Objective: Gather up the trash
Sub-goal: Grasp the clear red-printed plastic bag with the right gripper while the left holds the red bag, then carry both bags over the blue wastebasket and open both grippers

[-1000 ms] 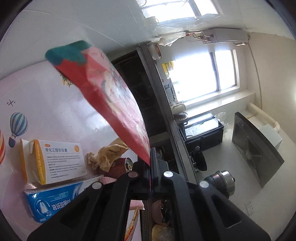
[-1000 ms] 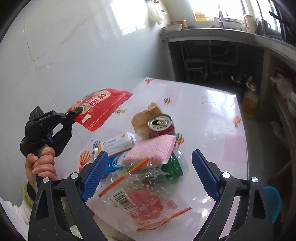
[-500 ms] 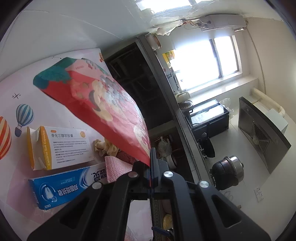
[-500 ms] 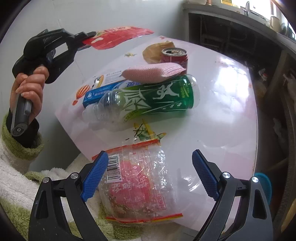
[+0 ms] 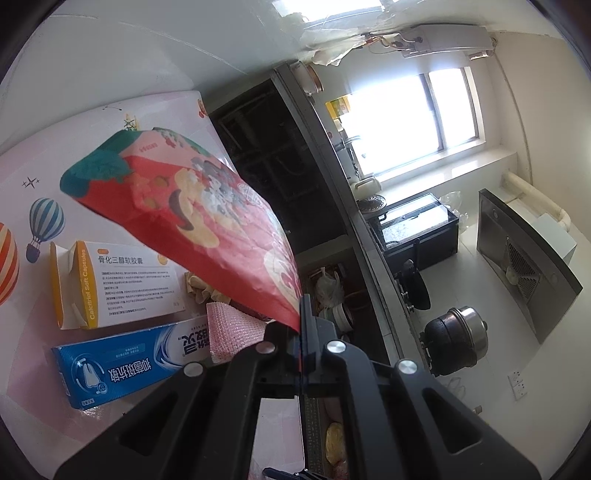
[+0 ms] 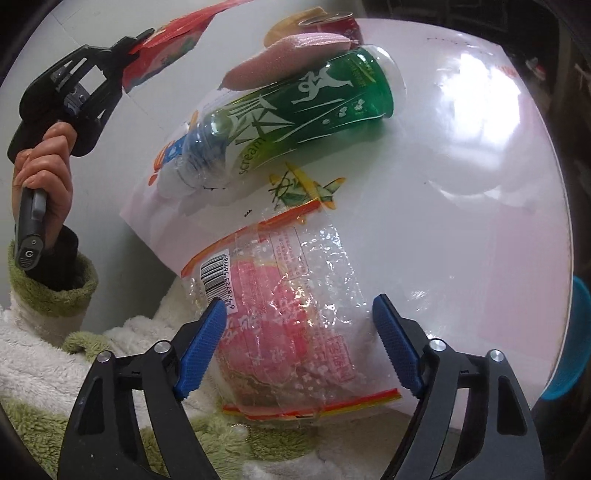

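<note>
My left gripper is shut on the corner of a red snack bag and holds it in the air over the table; it also shows in the right wrist view with the red bag. My right gripper is open, its blue pads either side of a clear plastic wrapper with red print that lies at the table's near edge. A green plastic bottle lies on its side beyond the wrapper.
On the table lie a pink sponge, a red can, a white and yellow medicine box, a blue toothpaste box and crumpled brown paper. A blue bin stands right of the table.
My right gripper has dropped lower and closer, so the clear wrapper now sits between its pads. My left gripper has tilted a little, still holding the red bag up.
</note>
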`<state>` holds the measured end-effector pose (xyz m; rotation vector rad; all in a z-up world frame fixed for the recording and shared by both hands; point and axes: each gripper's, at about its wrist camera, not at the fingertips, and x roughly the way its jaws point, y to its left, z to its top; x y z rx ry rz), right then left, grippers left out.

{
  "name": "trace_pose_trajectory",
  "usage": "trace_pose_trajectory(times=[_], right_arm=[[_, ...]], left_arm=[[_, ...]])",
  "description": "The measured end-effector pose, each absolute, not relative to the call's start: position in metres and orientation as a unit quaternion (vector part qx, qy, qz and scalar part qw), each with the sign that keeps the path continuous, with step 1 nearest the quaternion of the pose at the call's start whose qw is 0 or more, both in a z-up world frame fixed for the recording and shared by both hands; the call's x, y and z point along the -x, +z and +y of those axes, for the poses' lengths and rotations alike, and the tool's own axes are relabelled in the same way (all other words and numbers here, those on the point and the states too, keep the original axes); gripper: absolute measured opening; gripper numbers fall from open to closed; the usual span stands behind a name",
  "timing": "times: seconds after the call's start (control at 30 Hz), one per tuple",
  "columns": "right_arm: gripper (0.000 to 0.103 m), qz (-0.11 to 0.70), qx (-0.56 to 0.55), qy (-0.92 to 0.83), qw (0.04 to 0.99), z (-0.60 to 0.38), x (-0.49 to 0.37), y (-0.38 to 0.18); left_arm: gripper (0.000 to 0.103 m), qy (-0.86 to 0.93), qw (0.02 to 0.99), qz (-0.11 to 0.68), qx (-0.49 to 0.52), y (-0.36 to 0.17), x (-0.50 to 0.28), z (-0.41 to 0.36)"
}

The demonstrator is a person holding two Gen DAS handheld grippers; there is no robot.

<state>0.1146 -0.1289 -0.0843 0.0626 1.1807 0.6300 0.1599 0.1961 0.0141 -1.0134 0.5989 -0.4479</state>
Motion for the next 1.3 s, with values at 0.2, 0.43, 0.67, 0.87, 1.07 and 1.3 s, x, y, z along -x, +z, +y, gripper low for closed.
trace_pose_trajectory(times=[0.2,0.43,0.67,0.87,1.07,1.3], right_arm=[[0.056,0.529,0.083,0.264,0.802,-0.102,-0.09,-0.084],[0.009,0.518,0.114,0.234,0.815,-0.097,-0.082,-0.085],[0.001,0.529,0.037,0.27,0.804,-0.113,-0.08,-0.079],[0.0,0.511,-0.027,0.278,0.813,-0.136,-0.074,-0.061],[0.0,0.47,-0.065,0.254,0.843,-0.168,-0.08,-0.03],[0.0,0.428,-0.117,0.207,0.872,-0.215,-0.082,-0.005]], left_arm=[[0.0,-0.209,0.808,0.28,0.474,0.013,-0.163,0.196],[0.0,-0.209,0.805,0.286,0.476,0.012,-0.162,0.192],[0.0,-0.209,0.807,0.282,0.474,0.016,-0.156,0.191],[0.0,-0.213,0.811,0.276,0.47,0.023,-0.15,0.191],[0.0,-0.228,0.819,0.263,0.456,0.037,-0.149,0.189],[0.0,-0.27,0.83,0.254,0.417,0.065,-0.151,0.167]])
